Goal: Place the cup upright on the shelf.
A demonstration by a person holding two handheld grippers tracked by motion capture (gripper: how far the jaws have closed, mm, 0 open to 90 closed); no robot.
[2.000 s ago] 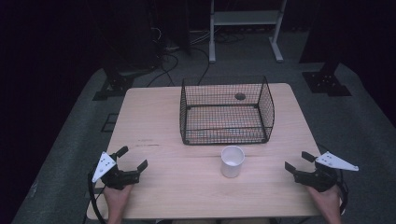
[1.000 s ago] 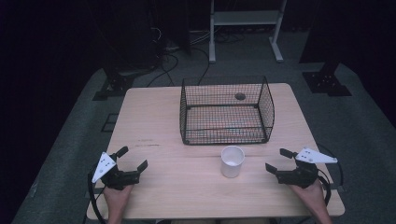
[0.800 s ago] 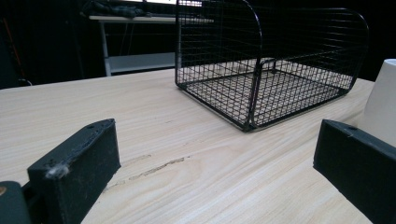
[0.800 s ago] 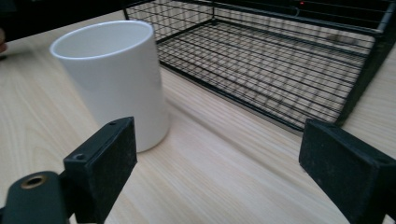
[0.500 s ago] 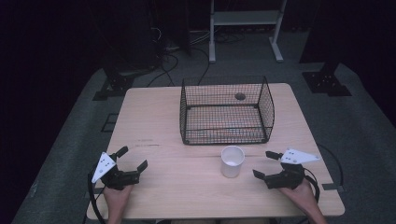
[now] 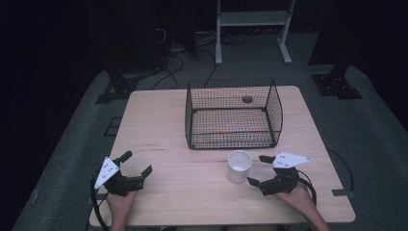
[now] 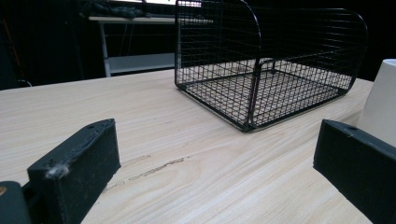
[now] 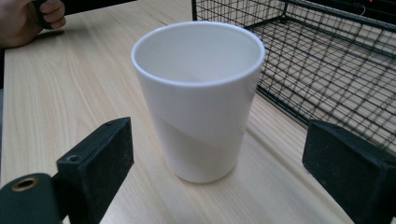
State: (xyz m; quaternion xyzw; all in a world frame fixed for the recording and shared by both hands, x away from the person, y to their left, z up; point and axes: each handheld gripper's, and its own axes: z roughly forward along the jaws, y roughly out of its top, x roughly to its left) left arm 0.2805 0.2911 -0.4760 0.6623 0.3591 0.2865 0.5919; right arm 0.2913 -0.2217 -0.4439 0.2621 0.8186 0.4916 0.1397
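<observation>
A white cup (image 6: 239, 166) stands upright and empty on the wooden table (image 6: 159, 125), just in front of a black wire basket (image 6: 233, 114). My right gripper (image 6: 256, 169) lies level at the cup's right side and is open. Its jaws have just been opening; the cup (image 8: 198, 98) stands right ahead of the black fingers (image 8: 100, 158), untouched. My left gripper (image 6: 137, 162) rests open near the table's front left with nothing in it. In its view the basket (image 7: 266, 60) is ahead and the cup (image 7: 383, 102) is at the right edge.
The basket (image 8: 336, 60) is empty, with a small dark round spot (image 6: 247, 99) at its far end. A white shelf frame (image 6: 252, 19), cables and black stands sit on the floor beyond the table. The person's left hand (image 8: 28, 18) is far off.
The right hand has slid left across the table from the right edge up to the cup, and its jaws stand wider. The left gripper has stayed put.
</observation>
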